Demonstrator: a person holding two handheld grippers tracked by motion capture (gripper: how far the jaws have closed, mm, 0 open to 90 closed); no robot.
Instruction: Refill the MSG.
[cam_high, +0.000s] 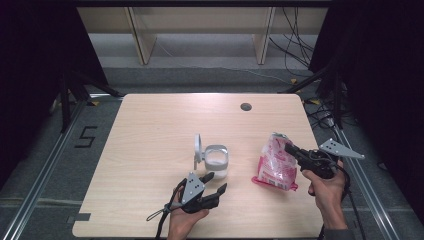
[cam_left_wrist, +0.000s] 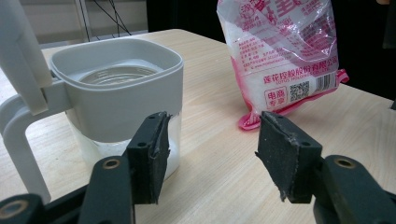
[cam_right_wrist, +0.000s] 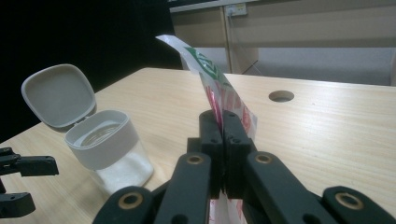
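The right gripper has its jaws clamped tight on the upper edge of the pink-and-white bag, which stands on the table right of the lidded container. The left gripper sits just before that container, jaws well apart, holding nothing — the near jaw perhaps brushing its wall. Lid flipped up — white grains inside.

Right claw clamped on bag
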